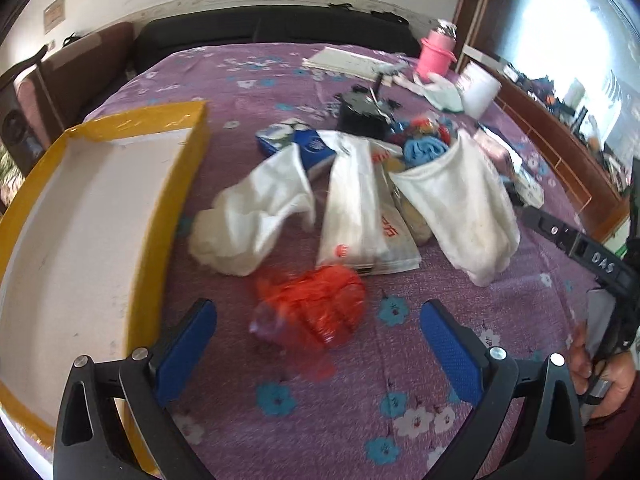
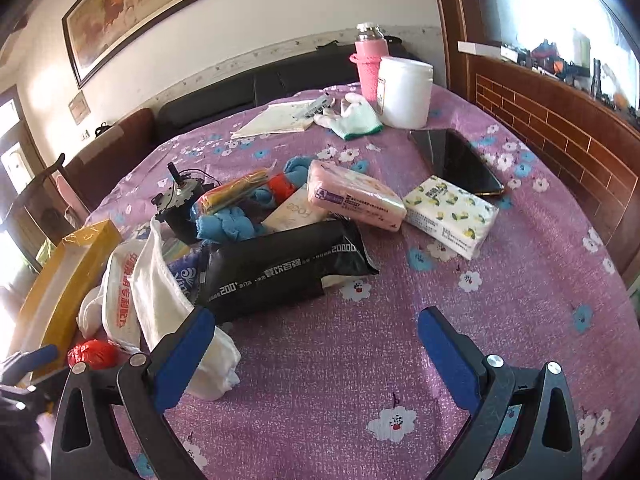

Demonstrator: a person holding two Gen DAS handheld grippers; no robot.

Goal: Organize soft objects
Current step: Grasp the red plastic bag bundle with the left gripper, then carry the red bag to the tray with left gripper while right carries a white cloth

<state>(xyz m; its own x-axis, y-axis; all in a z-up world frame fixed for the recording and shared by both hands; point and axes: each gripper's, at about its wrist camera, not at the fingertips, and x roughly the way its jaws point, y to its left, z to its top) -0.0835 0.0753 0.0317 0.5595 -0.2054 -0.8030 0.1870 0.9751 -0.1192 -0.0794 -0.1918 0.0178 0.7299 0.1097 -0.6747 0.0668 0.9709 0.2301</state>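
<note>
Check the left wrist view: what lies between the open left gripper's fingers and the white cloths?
In the left wrist view, a crumpled red plastic bag lies between the left gripper and the white cloths.

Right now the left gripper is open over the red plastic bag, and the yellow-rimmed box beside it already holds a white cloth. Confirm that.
Not quite. The left gripper is open over the red plastic bag, but the yellow-rimmed box beside it holds nothing; its white floor is bare. The left wrist view shows the white cloth lying outside it on the purple tablecloth.
</note>
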